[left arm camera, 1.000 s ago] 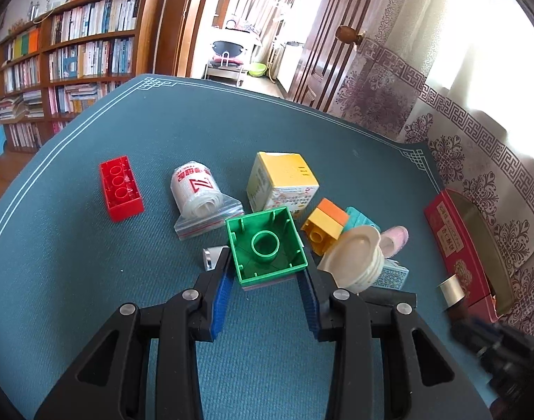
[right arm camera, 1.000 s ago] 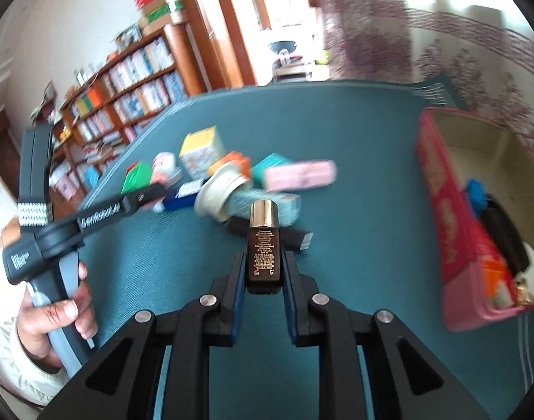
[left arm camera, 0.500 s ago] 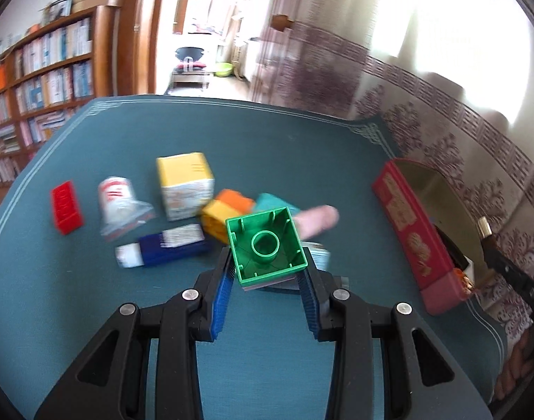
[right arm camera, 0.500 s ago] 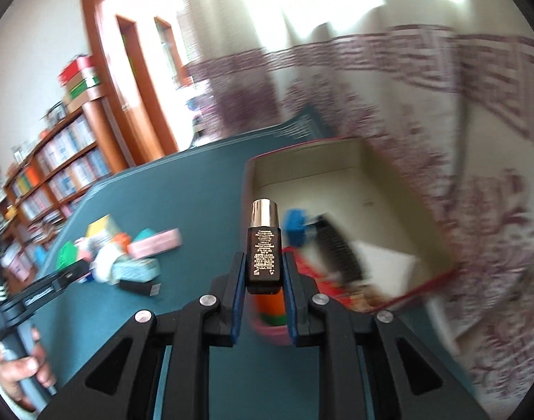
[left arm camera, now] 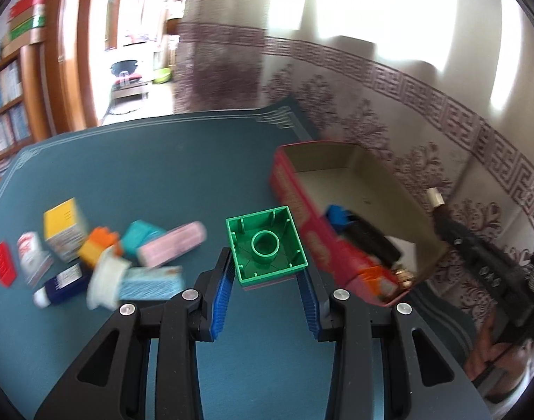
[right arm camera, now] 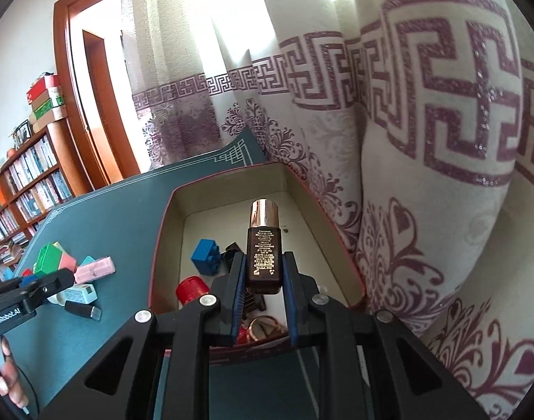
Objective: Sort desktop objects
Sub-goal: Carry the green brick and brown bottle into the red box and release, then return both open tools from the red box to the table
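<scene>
My left gripper (left arm camera: 265,281) is shut on a green toy brick (left arm camera: 265,244), held above the teal table to the left of the red box (left arm camera: 294,203). My right gripper (right arm camera: 262,281) is shut on a dark cosmetic bottle with a rose-gold cap (right arm camera: 263,245), held over the red box's (right arm camera: 162,241) open inside. The box holds a blue brick (right arm camera: 206,256), a red cap (right arm camera: 191,288), a black item and gold rings. The left gripper with its green brick (right arm camera: 48,258) also shows at the left of the right wrist view.
A pile of loose items lies on the teal table (left arm camera: 144,175): a yellow-topped box (left arm camera: 64,230), an orange brick (left arm camera: 99,249), a pink case (left arm camera: 172,249), a red brick (left arm camera: 4,262), a blue tube (left arm camera: 58,285). Patterned curtains (right arm camera: 424,140) hang right behind the box. Bookshelves stand at the far left.
Both grippers have swung right toward the red box. The right one with the bottle now hangs over the box's inside; the left one with the green brick has neared the box's left wall.
</scene>
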A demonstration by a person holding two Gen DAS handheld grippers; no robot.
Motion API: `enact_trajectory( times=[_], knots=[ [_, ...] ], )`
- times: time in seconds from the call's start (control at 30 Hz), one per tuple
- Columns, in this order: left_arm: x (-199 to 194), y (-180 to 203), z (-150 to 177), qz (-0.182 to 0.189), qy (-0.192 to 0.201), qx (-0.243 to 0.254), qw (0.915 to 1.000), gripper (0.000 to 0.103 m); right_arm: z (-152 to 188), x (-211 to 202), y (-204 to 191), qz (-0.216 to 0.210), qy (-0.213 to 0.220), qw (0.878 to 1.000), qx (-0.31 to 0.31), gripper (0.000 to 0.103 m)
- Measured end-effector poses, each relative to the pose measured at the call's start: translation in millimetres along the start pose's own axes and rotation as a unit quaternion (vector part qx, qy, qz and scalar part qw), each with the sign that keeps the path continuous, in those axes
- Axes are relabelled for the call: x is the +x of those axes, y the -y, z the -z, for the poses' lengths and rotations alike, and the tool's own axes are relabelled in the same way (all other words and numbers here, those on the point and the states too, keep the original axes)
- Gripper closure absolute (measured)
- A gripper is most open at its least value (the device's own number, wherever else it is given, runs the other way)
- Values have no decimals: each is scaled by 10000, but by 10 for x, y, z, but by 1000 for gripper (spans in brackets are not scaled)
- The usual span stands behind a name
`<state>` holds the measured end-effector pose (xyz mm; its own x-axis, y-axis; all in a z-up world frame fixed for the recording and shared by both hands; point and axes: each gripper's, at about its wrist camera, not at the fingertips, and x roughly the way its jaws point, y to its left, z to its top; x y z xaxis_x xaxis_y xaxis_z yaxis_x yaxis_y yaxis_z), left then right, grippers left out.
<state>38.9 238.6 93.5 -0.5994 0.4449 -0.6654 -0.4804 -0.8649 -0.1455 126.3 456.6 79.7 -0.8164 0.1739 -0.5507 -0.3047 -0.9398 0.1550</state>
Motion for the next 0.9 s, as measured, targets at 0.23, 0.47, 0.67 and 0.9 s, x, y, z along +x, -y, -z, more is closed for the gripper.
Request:
enact_trajectory(
  times=[0.23, 0.47, 0.67, 0.9],
  knots=[
    [210, 437, -208, 586, -88, 231, 9980, 64, -8, 69, 82, 33, 10, 9999, 98, 81],
    [369, 765, -295, 816, -149, 538, 9951, 48, 18, 127, 140, 131, -31, 9998, 156, 75],
    [338, 755, -271, 816, -32, 585, 9949, 39, 49, 175, 136, 91, -114, 9997, 202, 64],
    [384, 540, -247, 661, -202, 286, 9972, 39, 73, 180, 68, 8, -153, 9997, 196, 42]
  ],
)
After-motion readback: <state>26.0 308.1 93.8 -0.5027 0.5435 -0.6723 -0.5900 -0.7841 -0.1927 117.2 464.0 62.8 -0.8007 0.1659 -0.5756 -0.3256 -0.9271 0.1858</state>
